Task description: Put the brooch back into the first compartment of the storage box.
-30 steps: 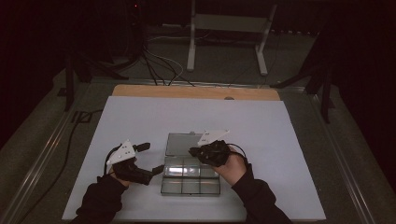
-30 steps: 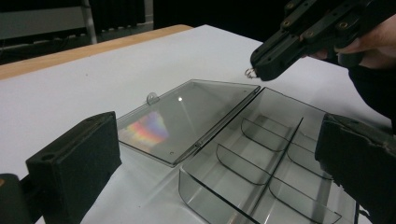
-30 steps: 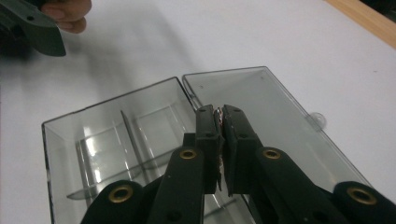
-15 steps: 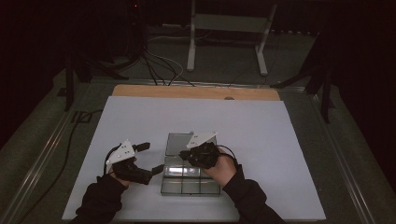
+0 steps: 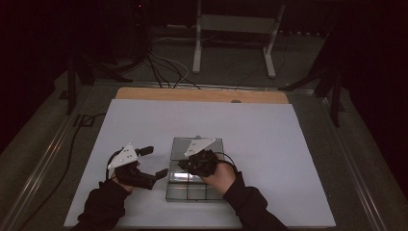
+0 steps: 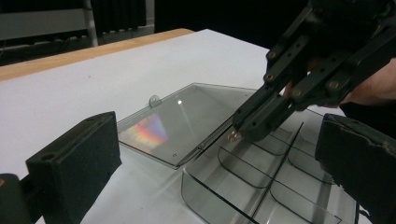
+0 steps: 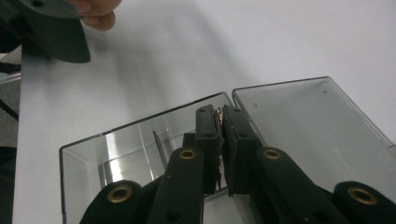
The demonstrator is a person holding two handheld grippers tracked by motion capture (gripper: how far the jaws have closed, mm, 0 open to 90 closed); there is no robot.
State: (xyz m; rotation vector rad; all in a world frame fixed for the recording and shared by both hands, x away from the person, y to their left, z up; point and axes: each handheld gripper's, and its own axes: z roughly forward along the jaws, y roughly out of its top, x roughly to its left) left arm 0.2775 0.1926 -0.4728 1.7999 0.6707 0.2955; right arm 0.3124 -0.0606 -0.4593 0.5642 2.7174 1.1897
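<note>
Two grippers work at a clear plastic compartment box [image 5: 190, 190] lying near the front edge of the white desk [image 5: 269, 134], about midway along it. Its lid [image 6: 180, 119] is swung fully open and rests flat on the desk behind the tray, joined to it at the hinge. The right gripper [image 5: 184, 165] hangs over the tray's rear left compartment, close to the hinge; its fingers [image 7: 208, 135] are pressed together on a small brass-coloured piece [image 7: 218, 116], whose kind I cannot tell, which peeks out at their tips just above the tray. The left gripper [image 5: 155, 161] sits on the desk just left of the box, its fingers [image 6: 74, 158] wide apart with nothing between them, pointing toward the tray's left wall.
</note>
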